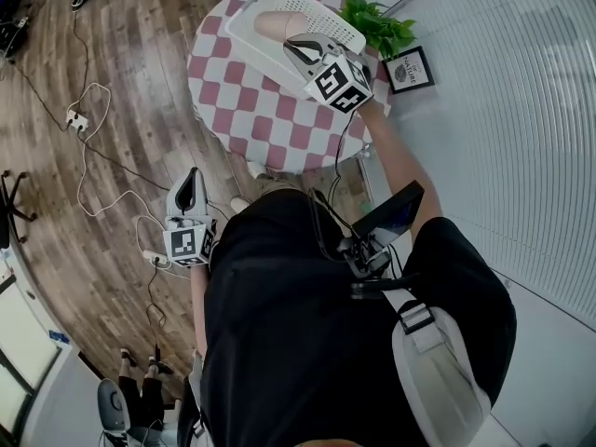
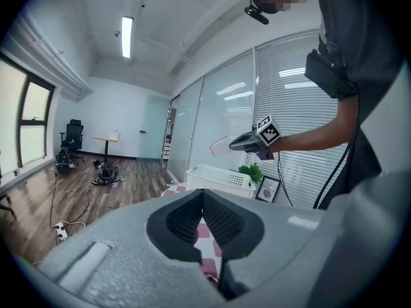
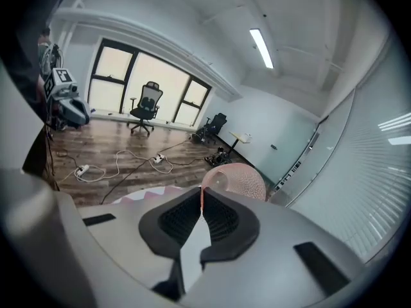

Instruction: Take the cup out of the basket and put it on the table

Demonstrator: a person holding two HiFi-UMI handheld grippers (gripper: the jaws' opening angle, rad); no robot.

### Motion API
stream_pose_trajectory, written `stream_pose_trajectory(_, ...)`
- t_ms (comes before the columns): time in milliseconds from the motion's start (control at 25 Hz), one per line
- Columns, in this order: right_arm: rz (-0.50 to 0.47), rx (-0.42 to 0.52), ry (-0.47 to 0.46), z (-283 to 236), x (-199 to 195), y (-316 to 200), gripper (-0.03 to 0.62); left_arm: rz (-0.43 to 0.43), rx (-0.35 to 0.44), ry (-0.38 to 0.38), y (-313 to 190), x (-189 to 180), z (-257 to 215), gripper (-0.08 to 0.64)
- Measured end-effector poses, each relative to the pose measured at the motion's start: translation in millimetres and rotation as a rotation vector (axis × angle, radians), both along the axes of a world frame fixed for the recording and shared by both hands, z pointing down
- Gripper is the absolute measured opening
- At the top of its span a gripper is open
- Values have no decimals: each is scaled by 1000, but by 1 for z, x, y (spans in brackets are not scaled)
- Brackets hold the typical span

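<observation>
The right gripper has its jaws nipped tight on the thin rim of the pink cup. The rim is pinched between the pads, and the textured body of the cup juts out just beyond the jaw tips. From the left gripper view the cup hangs in the air, clear of the white basket that sits directly below the gripper. The head view agrees, with the gripper poised over the basket on the pink-and-white checked table. Past the gripper's far side there's a green plant, and a framed picture stands just beside it.

The left gripper is well apart from all this, held low at the person's side over the wooden floor. Its jaws are pressed together with nothing between them.
</observation>
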State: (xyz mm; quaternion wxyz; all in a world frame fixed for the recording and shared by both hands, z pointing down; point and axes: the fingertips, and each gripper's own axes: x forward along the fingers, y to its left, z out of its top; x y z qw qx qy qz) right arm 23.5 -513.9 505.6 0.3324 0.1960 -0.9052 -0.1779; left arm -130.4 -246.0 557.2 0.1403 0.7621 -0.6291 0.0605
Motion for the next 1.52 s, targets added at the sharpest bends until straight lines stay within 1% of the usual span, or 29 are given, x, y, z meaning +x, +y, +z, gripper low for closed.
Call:
stream_pose_trajectory(200, 20, -74, -124, -14, -4, 26, 18, 20, 2, 1, -2, -1, 1, 5)
stream_pose_trajectory(360, 21, -91, -207, -30, -10, 53, 18, 27, 2, 0, -5, -4, -2, 5)
stream_pose_trajectory(600, 6, -131, -300, -47, -20, 84, 18, 54, 20, -18, -9, 0, -8, 5)
stream_pose_trajectory(920, 2, -207, -426, -48, -27, 113, 18, 68, 31, -26, -8, 2, -14, 5)
stream_pose_trajectory(1080, -31, -262, -450, -38, -35, 133, 18, 64, 34, -26, -7, 5, -14, 5)
stream_pose_trajectory(1280, -56, -306, -463, -21, -50, 157, 18, 53, 40, -29, -5, 4, -12, 5)
stream_pose_trajectory(1520, -110, -392, -489, -4, -62, 187, 18, 61, 35, -32, -4, 8, -8, 5)
